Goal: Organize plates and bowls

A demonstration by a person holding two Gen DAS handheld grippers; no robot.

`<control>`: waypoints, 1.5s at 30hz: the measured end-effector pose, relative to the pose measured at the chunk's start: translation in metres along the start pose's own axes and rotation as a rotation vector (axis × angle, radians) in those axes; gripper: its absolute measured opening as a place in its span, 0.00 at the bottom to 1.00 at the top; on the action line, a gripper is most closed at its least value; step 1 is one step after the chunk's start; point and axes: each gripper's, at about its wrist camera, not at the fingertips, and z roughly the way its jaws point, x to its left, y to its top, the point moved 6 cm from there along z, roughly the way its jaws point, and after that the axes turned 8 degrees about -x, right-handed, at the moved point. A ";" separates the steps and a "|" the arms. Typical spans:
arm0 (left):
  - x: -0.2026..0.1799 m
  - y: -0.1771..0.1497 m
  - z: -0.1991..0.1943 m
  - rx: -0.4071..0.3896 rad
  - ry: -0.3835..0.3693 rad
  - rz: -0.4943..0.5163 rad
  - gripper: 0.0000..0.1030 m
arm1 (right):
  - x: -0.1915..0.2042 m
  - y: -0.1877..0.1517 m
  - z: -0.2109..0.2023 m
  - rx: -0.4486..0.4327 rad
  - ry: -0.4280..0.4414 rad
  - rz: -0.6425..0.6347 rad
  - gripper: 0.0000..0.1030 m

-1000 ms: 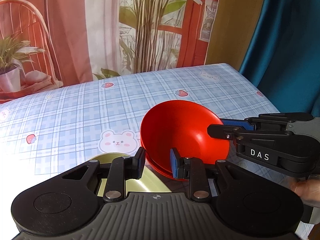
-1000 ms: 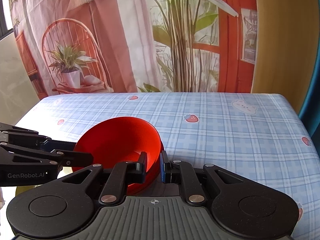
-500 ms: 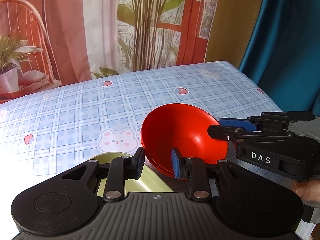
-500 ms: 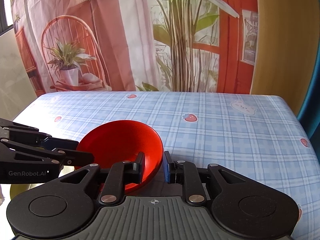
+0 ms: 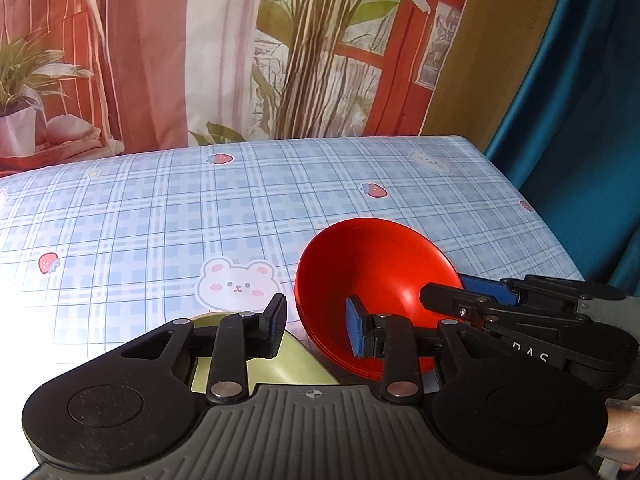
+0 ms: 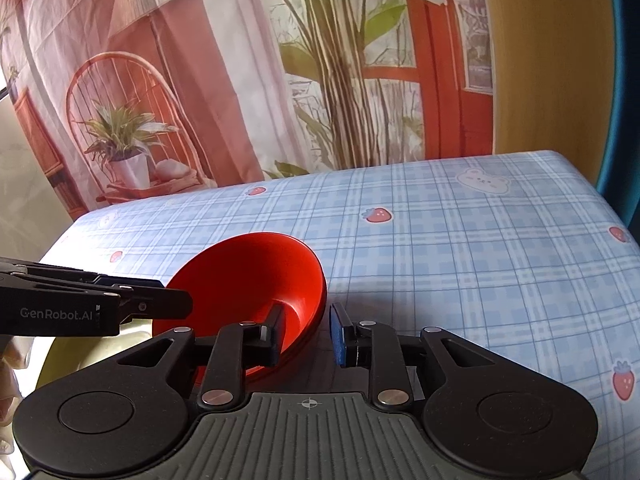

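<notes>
A stack of red bowls (image 5: 376, 276) sits on the blue checked tablecloth (image 5: 160, 220), also in the right wrist view (image 6: 248, 276). My left gripper (image 5: 316, 330) is open, its jaws straddling the bowls' near-left rim without pinching it. My right gripper (image 6: 306, 334) is open, its jaws astride the bowls' right rim. A yellow-green plate (image 5: 296, 368) lies under my left gripper, partly hidden; it also shows at the left of the right wrist view (image 6: 72, 356).
The table's right edge (image 5: 552, 232) drops off beside a teal curtain (image 5: 580, 100). A printed backdrop (image 5: 240, 48) hangs behind the table's far edge. The cloth (image 6: 460, 248) stretches beyond and right of the bowls.
Both grippers have opened wider around the red bowls' rim. The bowls have come down and now rest lower on the cloth.
</notes>
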 end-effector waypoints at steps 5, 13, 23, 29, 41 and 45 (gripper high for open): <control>0.001 0.002 0.010 0.020 -0.024 -0.024 0.33 | -0.003 -0.006 0.000 -0.002 0.019 0.070 0.22; 0.002 0.001 0.021 0.050 -0.061 -0.073 0.34 | -0.003 -0.010 -0.002 -0.011 0.024 0.125 0.22; 0.000 0.002 0.022 0.050 -0.068 -0.086 0.35 | -0.004 -0.012 -0.006 -0.016 0.011 0.138 0.22; -0.008 -0.004 0.017 0.034 -0.057 -0.018 0.34 | -0.007 -0.012 -0.009 -0.028 -0.008 0.138 0.18; -0.021 -0.005 0.014 0.027 -0.061 0.012 0.33 | -0.019 -0.009 -0.020 -0.068 -0.051 0.163 0.14; -0.029 -0.008 0.013 0.030 -0.067 0.023 0.33 | -0.025 -0.008 -0.025 -0.078 -0.064 0.164 0.14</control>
